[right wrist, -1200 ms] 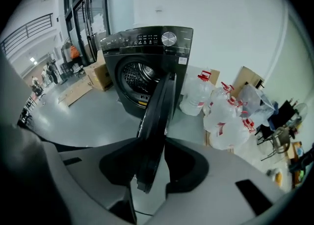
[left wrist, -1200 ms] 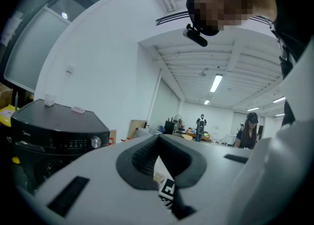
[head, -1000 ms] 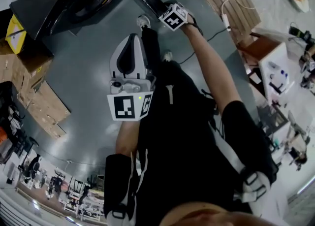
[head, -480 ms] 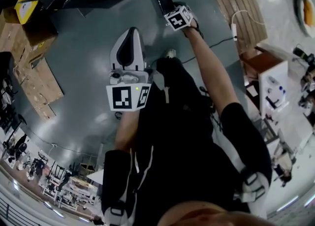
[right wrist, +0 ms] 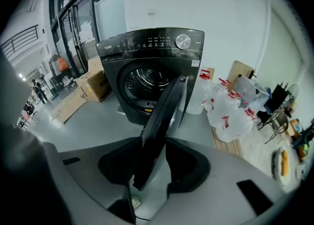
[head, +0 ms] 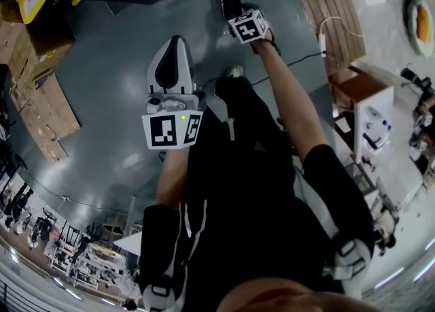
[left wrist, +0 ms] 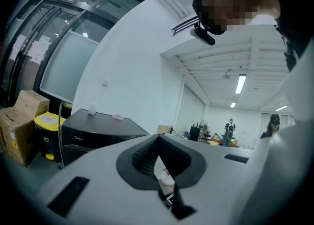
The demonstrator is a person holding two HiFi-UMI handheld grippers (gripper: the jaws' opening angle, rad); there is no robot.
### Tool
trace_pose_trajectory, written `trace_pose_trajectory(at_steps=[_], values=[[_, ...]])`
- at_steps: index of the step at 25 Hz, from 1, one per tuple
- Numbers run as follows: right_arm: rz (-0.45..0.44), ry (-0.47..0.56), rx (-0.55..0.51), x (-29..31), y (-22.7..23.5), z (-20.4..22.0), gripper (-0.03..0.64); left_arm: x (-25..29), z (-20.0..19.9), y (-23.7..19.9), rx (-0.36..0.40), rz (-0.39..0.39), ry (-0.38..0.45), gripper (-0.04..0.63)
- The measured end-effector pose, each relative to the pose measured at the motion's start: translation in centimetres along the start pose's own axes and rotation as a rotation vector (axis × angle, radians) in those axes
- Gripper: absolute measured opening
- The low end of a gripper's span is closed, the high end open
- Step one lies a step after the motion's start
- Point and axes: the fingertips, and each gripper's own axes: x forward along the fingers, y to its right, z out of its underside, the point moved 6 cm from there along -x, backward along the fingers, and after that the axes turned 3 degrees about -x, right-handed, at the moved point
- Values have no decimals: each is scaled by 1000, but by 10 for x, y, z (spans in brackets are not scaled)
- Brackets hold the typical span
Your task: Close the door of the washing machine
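Washing machine (right wrist: 153,55) on floor, door (right wrist: 167,104) wide open, swung out edge-on, drum exposed. Closing not yet visibly begun.

Right tool (right wrist: 149,165) straddles door's free edge. Jaws wide and just been opening; edge between them, gap at one pad, no clamp.

Left tool (left wrist: 158,162) off to side, jaws almost together, empty.

Judged remaining: full swing shut, latch.

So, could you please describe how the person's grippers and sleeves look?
Both grippers are light grey with dark grey pads: the left gripper and right gripper each carry a cube with black-and-white square markers. The right's jaws have just been opening, the washing machine door between them. The person wears black short sleeves.
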Motion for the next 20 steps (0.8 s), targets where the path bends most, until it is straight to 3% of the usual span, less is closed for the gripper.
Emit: trace_pose_trajectory(at_steps=[9, 20], values=[[-30, -40, 93, 8, -45, -14, 149, -23, -13, -54, -25, 14, -1, 5], [14, -59, 249, 32, -96, -50, 149, -28, -49, -142, -29, 72, -23, 5]])
